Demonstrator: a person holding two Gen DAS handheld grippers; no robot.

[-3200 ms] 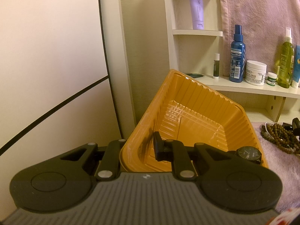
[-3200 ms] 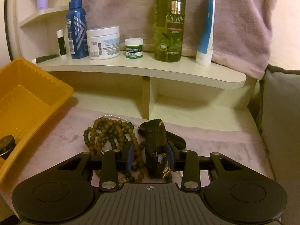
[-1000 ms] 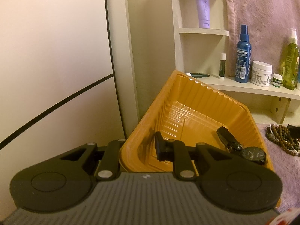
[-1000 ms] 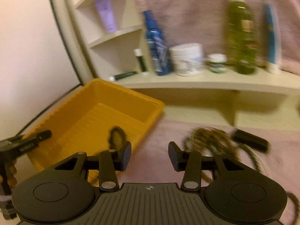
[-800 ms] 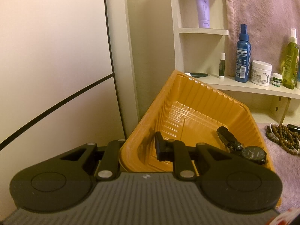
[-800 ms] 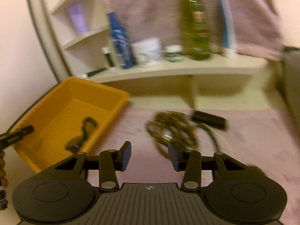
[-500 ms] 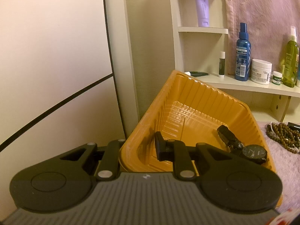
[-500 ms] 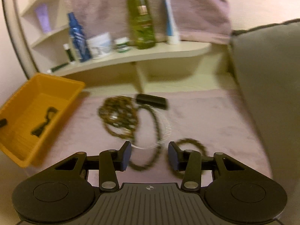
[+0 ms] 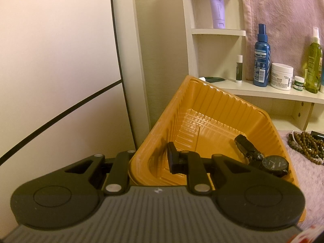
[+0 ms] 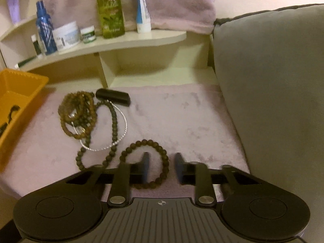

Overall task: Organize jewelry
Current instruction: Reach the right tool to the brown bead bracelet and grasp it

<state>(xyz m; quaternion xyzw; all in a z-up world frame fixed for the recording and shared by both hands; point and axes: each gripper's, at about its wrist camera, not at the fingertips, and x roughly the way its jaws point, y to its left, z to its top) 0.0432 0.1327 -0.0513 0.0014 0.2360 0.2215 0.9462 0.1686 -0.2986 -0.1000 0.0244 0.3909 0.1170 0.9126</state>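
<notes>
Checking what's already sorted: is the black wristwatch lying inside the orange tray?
Yes, the black wristwatch lies on the floor of the orange tray, near its right wall.

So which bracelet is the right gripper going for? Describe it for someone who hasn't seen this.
On the pink cloth below the shelf, skip the tangled pile of beads. The dark bead bracelet lies alone as a single ring, nearest the right gripper, apart from the pile.

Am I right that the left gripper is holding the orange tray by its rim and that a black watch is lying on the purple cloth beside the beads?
Not quite: the black watch lies inside the orange tray, not on the purple cloth, as the left wrist view shows. The left gripper does hold the tray by its rim, and the beads lie on the cloth.
</notes>
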